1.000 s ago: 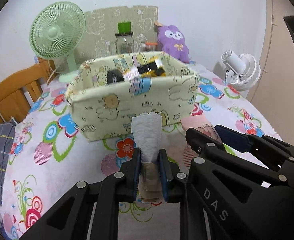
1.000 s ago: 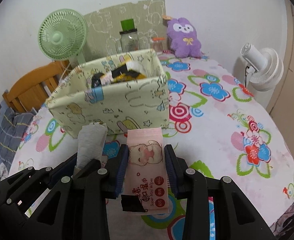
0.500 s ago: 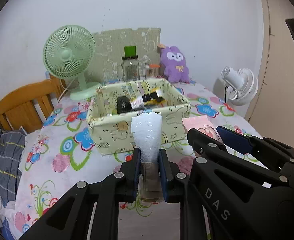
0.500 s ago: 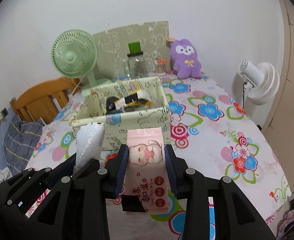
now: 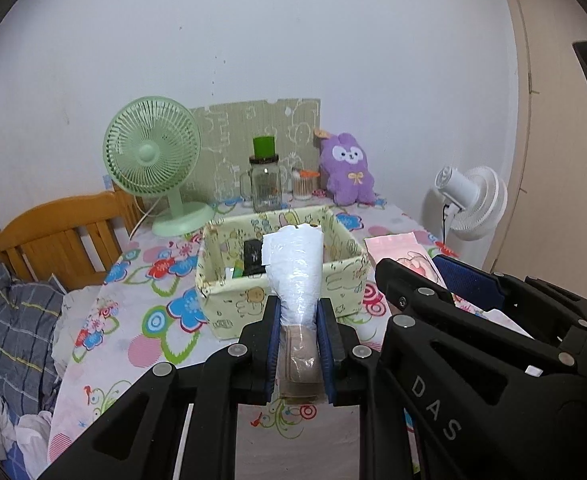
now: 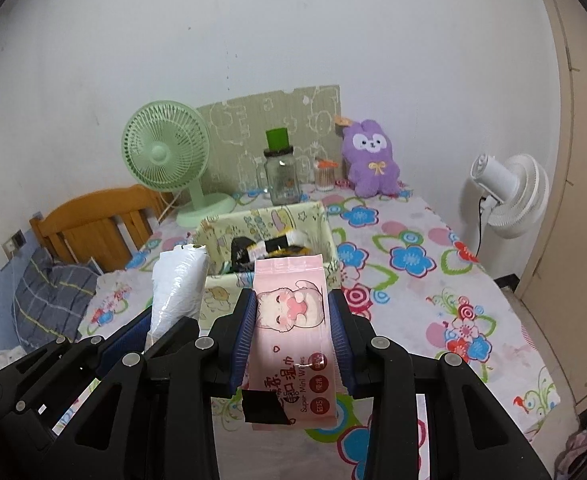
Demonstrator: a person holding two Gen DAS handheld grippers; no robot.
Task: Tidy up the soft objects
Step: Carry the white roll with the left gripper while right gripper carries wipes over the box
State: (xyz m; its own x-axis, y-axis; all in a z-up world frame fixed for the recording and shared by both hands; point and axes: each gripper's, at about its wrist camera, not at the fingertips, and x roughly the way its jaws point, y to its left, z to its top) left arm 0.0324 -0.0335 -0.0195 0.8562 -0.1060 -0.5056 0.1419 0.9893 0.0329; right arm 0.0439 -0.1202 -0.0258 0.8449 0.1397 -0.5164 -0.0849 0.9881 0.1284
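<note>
My left gripper [image 5: 299, 310] is shut on a clear plastic bag with white tissue and a beige item inside [image 5: 295, 276], held upright above the table. My right gripper [image 6: 291, 304] is shut on a pink pack of wet wipes with a cartoon cat [image 6: 291, 320]. Both are held high, side by side, in front of the pale yellow fabric storage box [image 5: 249, 300] with cartoon prints, which holds a black item and some packets. In the right wrist view the plastic bag [image 6: 179, 284] shows at the left, and the box [image 6: 221, 292] lies behind both items.
A green desk fan [image 5: 153, 160], a glass jar with a green lid [image 5: 265, 184], a small cup and a purple plush rabbit [image 5: 347, 172] stand along the back of the flowered tablecloth [image 6: 413, 272]. A white fan [image 6: 509, 196] stands at right, a wooden chair [image 5: 57, 236] at left.
Both grippers have risen and drawn back from the box, still holding their items. The box now looks smaller and lower in both views.
</note>
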